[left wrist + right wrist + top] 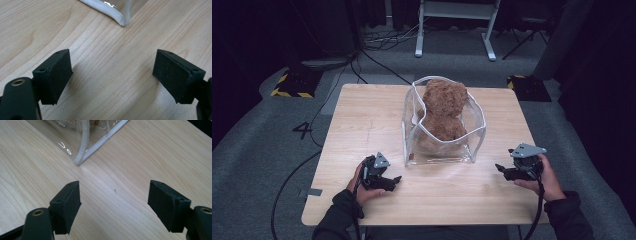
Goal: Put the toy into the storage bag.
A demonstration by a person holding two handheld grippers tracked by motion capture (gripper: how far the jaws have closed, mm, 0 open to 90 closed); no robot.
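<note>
While both grippers gape empty, the teddy bear lies head-away in the bag.

Pale matt wooden table with visible grain; glossy clear plastic bag with white cloth-like piping; fuzzy brown plush bear; left gripper's matt black, finely rough pads.

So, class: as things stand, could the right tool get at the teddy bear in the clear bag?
Probably yes. The right tool is open and empty, the clear bag gapes at the top, and the teddy bear sits exposed; bare table lies between.
</note>
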